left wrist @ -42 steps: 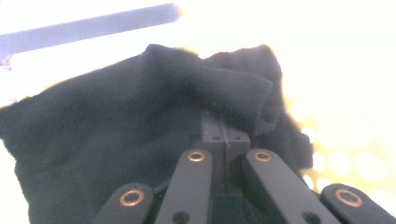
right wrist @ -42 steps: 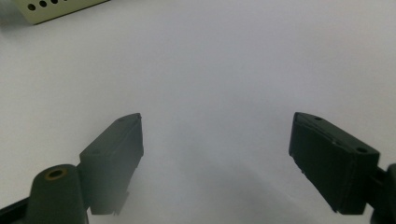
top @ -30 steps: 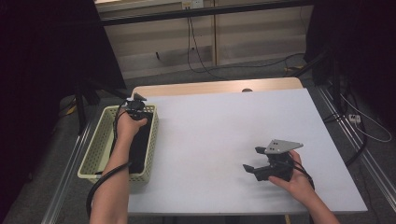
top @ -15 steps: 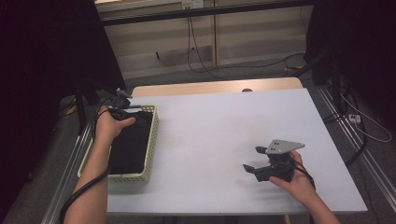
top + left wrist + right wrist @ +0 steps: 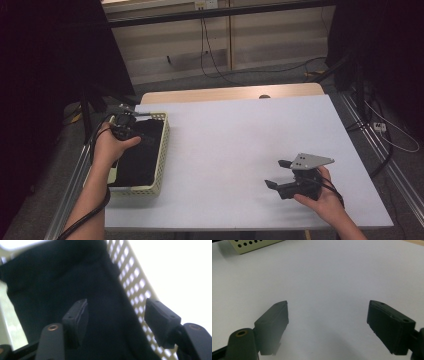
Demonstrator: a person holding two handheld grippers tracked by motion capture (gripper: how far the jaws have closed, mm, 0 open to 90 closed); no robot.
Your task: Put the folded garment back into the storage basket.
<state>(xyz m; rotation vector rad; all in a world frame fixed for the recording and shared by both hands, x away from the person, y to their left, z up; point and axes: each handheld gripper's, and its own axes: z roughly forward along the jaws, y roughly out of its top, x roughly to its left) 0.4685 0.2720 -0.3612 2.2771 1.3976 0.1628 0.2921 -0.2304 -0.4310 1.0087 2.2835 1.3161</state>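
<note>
The left gripper (image 5: pixel 125 123) hangs over the far left corner of the basket (image 5: pixel 161 160), held from below by the left hand (image 5: pixel 110 147). Its jaws have just been opening and now stand apart with nothing between them; in the left gripper view the two black pads (image 5: pixel 76 317) frame only the dark cloth (image 5: pixel 100 302) lying below, and neither pad touches it. The cloth (image 5: pixel 139 155) fills the basket's inside, a black, loosely folded mass that reaches from the far wall almost to the near one. Beside the right pad in that view runs the basket's pale perforated wall (image 5: pixel 136 282), with the bright table beyond it.

The basket sits at the table's (image 5: pixel 235 135) left edge, its long side running away from the person.

Well apart, near the table's front right corner, the right gripper (image 5: pixel 280 175) rests low over the white top in the right hand (image 5: pixel 322 197), a grey plate on top of it. Its jaws are spread wide and empty; the right gripper view shows bare table between the pads (image 5: pixel 274 322), and a corner of the basket (image 5: pixel 252 245) far off at the upper left.
</note>
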